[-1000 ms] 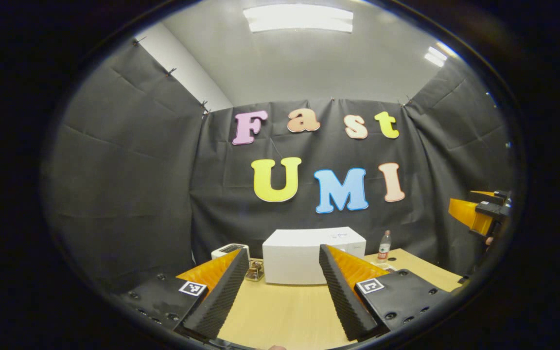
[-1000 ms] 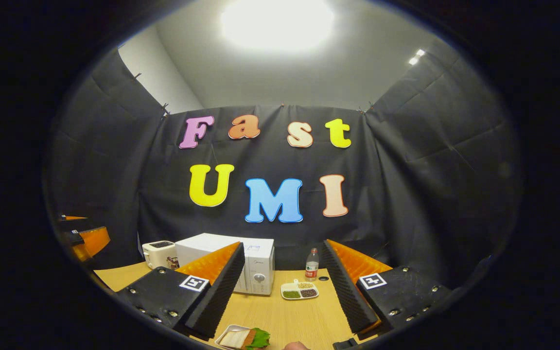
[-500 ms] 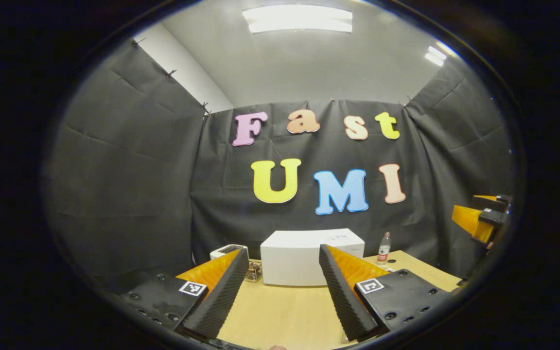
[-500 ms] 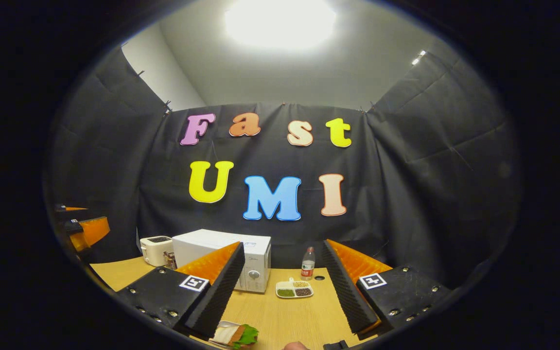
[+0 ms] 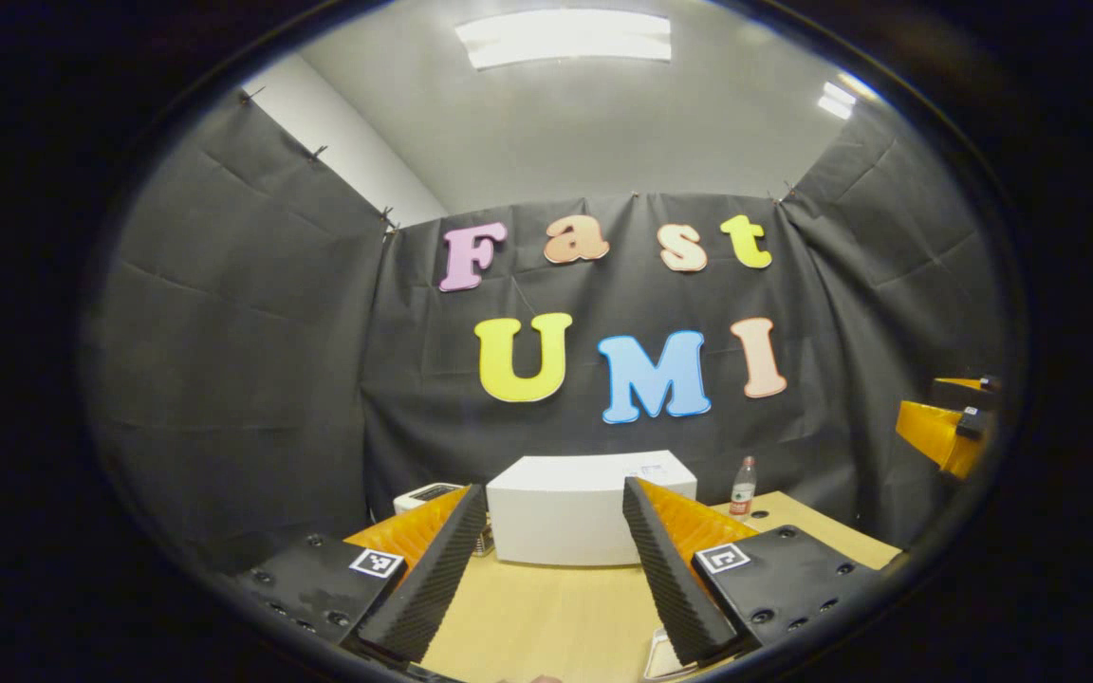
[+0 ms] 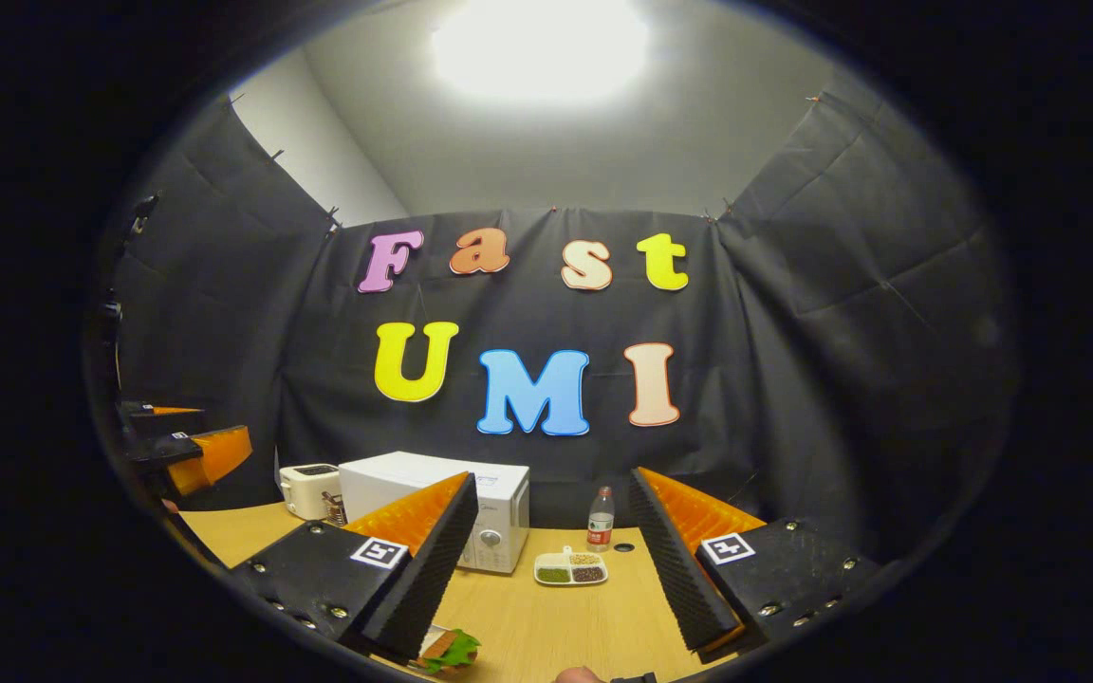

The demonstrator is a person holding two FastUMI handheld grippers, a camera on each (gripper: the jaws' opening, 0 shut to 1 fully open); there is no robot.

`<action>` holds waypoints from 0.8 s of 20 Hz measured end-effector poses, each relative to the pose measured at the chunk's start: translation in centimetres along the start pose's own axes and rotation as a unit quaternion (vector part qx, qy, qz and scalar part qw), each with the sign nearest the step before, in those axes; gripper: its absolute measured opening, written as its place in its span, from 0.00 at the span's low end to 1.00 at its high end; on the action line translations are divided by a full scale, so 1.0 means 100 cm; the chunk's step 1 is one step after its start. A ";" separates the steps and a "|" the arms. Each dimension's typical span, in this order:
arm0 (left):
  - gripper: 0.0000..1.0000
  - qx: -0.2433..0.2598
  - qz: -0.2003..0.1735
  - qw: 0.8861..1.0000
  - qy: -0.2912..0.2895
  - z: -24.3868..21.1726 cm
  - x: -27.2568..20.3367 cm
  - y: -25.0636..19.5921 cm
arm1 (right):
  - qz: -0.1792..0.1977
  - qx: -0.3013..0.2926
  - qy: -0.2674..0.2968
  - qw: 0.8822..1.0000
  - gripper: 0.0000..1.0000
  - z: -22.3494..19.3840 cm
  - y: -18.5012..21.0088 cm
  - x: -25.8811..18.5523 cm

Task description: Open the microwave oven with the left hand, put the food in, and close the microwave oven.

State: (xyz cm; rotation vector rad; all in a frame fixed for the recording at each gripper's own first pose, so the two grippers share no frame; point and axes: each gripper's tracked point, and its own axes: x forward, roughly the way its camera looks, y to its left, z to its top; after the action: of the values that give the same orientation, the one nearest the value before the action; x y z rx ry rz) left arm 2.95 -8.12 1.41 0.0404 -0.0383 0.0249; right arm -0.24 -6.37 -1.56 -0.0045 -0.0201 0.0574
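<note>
While both hand-held grippers hang above the wooden tabletop (image 6: 546, 617), each stands w/ fingers spread apart, nothing between them. Left to right in right gripper view: left hand-held gripper (image 6: 188, 446) at far edge; toaster (image 6: 307, 489); white microwave oven (image 6: 442, 507), door closed, at rear of tabletop beside toaster; sectioned snack dish (image 6: 570, 567) just right of oven; bottle (image 6: 601, 520) behind dish. Food (image 6: 447, 651), a sandwich w/ green leaf, lies at near edge, partly behind left finger of right hand-held gripper (image 6: 546, 579). In left gripper view, left hand-held gripper (image 5: 546, 569) faces the oven.
</note>
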 end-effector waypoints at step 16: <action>0.98 -0.011 -0.077 0.997 0.002 -0.061 0.185 -0.065 | -0.061 0.000 0.023 0.998 0.96 -0.023 -0.006 0.067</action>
State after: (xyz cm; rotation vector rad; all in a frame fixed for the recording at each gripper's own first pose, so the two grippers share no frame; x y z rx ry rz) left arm 21.87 -13.91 -4.18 0.0217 -0.0313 -0.1301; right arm 6.50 -6.59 -3.70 -0.0051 0.0265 -0.0641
